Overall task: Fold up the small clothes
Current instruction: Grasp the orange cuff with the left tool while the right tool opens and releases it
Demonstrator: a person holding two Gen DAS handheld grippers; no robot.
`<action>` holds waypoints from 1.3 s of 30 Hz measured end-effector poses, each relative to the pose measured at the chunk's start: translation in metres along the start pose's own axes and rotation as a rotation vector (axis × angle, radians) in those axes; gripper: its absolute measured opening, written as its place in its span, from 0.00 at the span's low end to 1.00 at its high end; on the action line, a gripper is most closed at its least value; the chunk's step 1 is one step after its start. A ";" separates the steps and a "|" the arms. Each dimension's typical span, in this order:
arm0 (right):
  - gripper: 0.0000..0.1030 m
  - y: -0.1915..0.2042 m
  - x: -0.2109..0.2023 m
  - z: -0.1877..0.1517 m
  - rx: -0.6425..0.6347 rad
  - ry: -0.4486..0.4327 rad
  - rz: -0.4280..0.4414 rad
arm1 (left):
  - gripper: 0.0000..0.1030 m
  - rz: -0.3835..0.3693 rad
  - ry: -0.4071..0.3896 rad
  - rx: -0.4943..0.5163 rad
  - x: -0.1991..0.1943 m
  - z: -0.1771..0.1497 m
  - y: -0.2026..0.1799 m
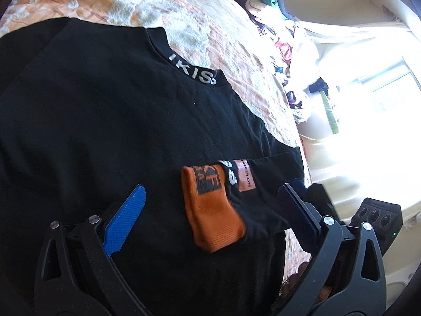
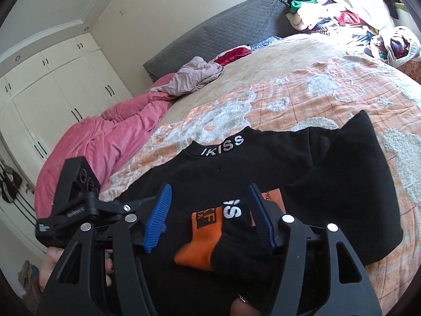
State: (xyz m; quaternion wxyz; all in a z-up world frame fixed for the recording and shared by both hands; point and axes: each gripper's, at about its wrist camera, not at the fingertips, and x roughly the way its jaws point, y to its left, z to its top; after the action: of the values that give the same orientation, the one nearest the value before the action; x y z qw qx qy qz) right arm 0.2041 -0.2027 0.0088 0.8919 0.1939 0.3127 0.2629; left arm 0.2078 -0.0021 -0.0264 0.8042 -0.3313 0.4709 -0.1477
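Observation:
A black sweatshirt (image 1: 105,121) with a white-lettered collar lies flat on the bed; it also shows in the right wrist view (image 2: 329,173). One sleeve with an orange cuff (image 1: 213,210) is folded over its body; the cuff also shows in the right wrist view (image 2: 202,239). My left gripper (image 1: 210,210) is open, its blue fingers either side of the cuff and sleeve end. My right gripper (image 2: 208,216) is open too, its fingers astride the same cuff. Neither holds cloth.
The orange-and-white bedspread (image 2: 289,97) covers the bed. A pink quilt (image 2: 105,142) and a mauve garment (image 2: 194,76) lie at the left. A heap of clothes (image 2: 336,10) sits at the far side. White wardrobes (image 2: 52,87) stand beyond.

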 end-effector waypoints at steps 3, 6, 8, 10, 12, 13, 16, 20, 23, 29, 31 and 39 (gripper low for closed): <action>0.61 -0.008 -0.010 0.006 0.028 -0.024 -0.027 | 0.92 -0.007 0.022 0.002 0.011 -0.003 -0.004; 0.62 -0.020 -0.018 0.010 0.069 -0.040 -0.050 | 0.91 0.012 0.032 -0.004 0.022 -0.006 -0.005; 0.63 -0.028 -0.023 0.013 0.101 -0.045 -0.064 | 0.91 0.022 0.025 0.000 0.026 -0.006 -0.008; 0.63 -0.036 -0.027 0.014 0.130 -0.053 -0.079 | 0.90 0.029 0.019 0.013 0.030 -0.006 -0.013; 0.63 -0.043 -0.030 0.016 0.156 -0.056 -0.100 | 0.86 0.047 0.013 0.036 0.032 -0.008 -0.020; 0.63 -0.046 -0.031 0.017 0.165 -0.056 -0.117 | 0.80 0.049 0.014 0.057 0.035 -0.009 -0.025; 0.63 -0.056 -0.037 0.018 0.188 -0.065 -0.165 | 0.67 0.066 0.036 0.098 0.047 -0.013 -0.034; 0.63 -0.071 -0.045 0.020 0.238 -0.083 -0.181 | 0.37 0.141 0.028 0.160 0.058 -0.015 -0.040; 0.63 -0.079 -0.053 0.022 0.255 -0.094 -0.213 | 0.16 0.138 0.003 0.153 0.053 -0.010 -0.034; 0.63 -0.096 -0.069 0.026 0.304 -0.127 -0.259 | 0.12 0.097 -0.071 0.192 0.025 -0.002 -0.033; 0.63 -0.102 -0.073 0.026 0.325 -0.135 -0.265 | 0.12 0.093 -0.121 0.197 0.006 0.004 -0.034; 0.64 -0.105 -0.070 0.027 0.338 -0.118 -0.277 | 0.11 0.092 -0.234 0.195 -0.045 0.023 -0.028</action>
State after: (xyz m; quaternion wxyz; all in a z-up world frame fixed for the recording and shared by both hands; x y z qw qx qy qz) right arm 0.2116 -0.3314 0.0066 0.8910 0.3110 0.3232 0.0701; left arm 0.2064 0.0105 0.0297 0.8878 -0.2448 0.3719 -0.1161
